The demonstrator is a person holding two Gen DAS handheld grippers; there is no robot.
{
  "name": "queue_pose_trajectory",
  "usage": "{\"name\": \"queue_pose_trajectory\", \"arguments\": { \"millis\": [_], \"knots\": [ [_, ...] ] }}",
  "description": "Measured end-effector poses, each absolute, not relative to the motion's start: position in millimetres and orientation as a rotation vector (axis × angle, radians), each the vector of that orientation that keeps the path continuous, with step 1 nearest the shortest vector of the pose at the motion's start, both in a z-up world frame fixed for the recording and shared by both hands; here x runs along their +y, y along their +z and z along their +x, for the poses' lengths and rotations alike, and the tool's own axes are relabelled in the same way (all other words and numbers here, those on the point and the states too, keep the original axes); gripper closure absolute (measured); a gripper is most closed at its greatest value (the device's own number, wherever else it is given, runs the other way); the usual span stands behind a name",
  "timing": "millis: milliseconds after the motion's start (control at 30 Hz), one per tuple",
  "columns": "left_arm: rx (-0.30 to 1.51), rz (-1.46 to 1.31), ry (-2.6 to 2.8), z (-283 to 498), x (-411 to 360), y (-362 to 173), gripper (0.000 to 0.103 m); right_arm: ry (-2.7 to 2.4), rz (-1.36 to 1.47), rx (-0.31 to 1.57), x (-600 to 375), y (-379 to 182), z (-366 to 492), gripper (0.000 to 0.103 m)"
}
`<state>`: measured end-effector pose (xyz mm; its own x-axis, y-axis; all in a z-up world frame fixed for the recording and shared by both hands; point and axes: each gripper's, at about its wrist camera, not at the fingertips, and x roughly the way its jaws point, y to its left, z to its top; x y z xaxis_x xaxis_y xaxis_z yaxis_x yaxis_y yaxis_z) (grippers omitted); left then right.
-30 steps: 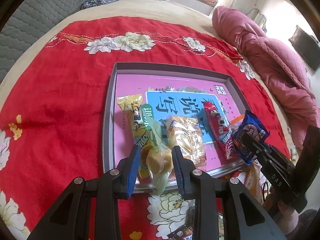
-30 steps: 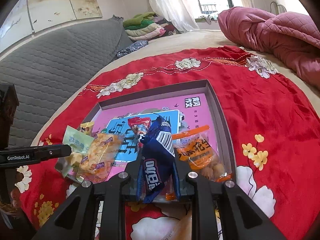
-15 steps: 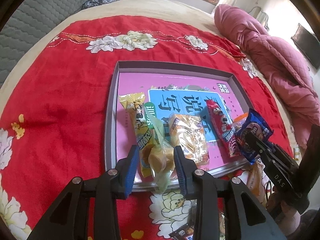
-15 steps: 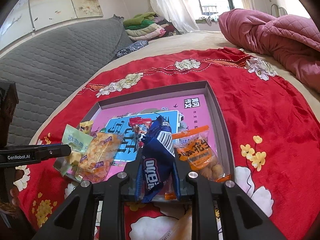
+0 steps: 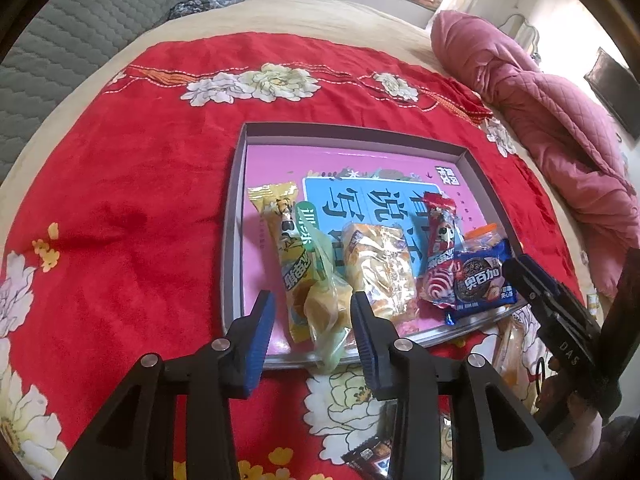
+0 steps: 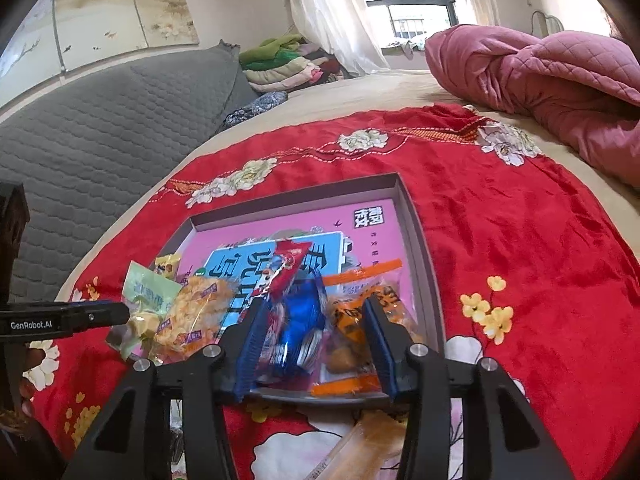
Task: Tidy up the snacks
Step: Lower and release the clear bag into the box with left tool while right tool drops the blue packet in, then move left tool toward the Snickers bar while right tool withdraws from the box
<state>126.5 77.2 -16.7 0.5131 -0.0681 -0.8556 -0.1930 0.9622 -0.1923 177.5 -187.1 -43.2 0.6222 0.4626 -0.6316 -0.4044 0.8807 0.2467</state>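
Note:
A grey tray (image 5: 236, 216) with a pink printed floor lies on a red flowered cloth. Along its near side lie a yellow bar (image 5: 280, 232), a green see-through bag (image 5: 320, 272), a golden pastry pack (image 5: 380, 264), a red pack (image 5: 440, 240), a blue cookie pack (image 5: 480, 280) and an orange pack (image 6: 360, 308). My left gripper (image 5: 312, 322) straddles the green bag's near end; its jaws are opening, and the left pad stands off the bag. My right gripper (image 6: 314, 340) is opening too, with the blue cookie pack (image 6: 300, 316) lying loose between its fingers in the tray (image 6: 416, 240).
Loose snacks lie on the cloth in front of the tray: an orange-brown pack (image 6: 372, 436) and a dark wrapper (image 5: 368, 456). A pink quilt (image 5: 560, 120) is heaped at the right. A grey padded backrest (image 6: 100, 128) runs along the left.
The right jaws have spread, and the blue cookie pack has dropped from upright to flat in the tray. The left jaws have widened around the green bag. Neither hand has shifted.

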Motion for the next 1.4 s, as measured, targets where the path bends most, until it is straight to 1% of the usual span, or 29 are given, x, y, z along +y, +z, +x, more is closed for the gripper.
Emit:
{"name": "queue_pose_trajectory", "arguments": {
  "millis": [233,300,333,367,467,667,1300,1400],
  "knots": [
    [1.017,-0.279,0.07,120,78,-6,0.062,0.491,0.105,0.725,-195,-36,173,0.053],
    [1.008,-0.28,0.068,117,78,-2,0.058,0.489,0.113,0.719,-198,-32,171,0.049],
    [1.006,-0.282,0.064,116,77,0,0.053,0.487,0.116,0.717,-200,-31,170,0.047],
    [1.004,-0.284,0.061,116,77,1,0.052,0.485,0.118,0.715,-201,-30,169,0.046],
    [1.001,-0.285,0.054,114,76,4,0.052,0.478,0.116,0.71,-204,-27,166,0.045],
    [1.004,-0.275,0.046,109,71,8,0.052,0.47,0.119,0.711,-206,-25,159,0.04],
    [1.023,-0.276,0.006,88,58,16,0.052,0.414,0.14,0.727,-218,-13,138,0.039],
    [1.028,-0.272,0.003,85,56,16,0.052,0.4,0.128,0.733,-217,-13,135,0.036]
  ]
}}
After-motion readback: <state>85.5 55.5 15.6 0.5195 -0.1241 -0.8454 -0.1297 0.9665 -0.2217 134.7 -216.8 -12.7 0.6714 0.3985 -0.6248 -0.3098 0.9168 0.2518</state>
